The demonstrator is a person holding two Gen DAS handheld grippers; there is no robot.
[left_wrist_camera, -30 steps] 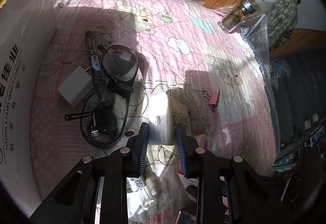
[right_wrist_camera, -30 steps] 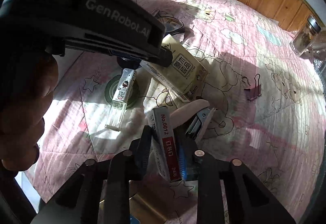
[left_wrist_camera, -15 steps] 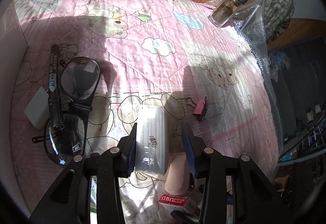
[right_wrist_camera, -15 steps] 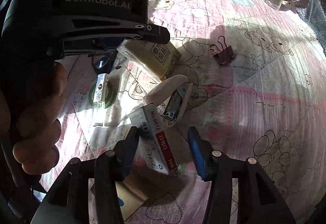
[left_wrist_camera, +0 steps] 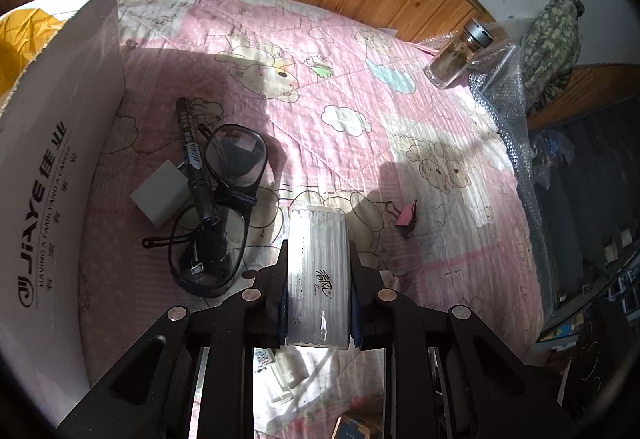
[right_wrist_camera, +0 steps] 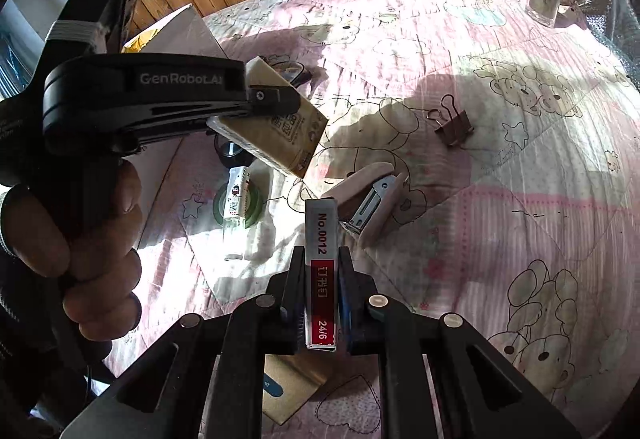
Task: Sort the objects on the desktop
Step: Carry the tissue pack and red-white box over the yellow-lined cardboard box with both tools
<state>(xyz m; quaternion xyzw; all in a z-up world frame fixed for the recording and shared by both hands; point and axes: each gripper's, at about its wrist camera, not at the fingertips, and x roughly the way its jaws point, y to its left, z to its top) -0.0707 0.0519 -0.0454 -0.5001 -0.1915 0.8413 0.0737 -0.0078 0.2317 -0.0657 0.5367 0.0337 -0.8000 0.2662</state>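
The left gripper (left_wrist_camera: 319,293) is closing on a white tissue pack (left_wrist_camera: 318,279) with yellow underside, above the quilt (left_wrist_camera: 360,79) — the right gripper (right_wrist_camera: 320,295) grips a red-and-white staple box (right_wrist_camera: 320,271).

Left claw (left_wrist_camera: 318,275) closing; right claw (right_wrist_camera: 319,281) clamped, both angled down

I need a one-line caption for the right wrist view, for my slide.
Right gripper clamps a staple box above a pink quilt; left gripper closes on a tissue pack.
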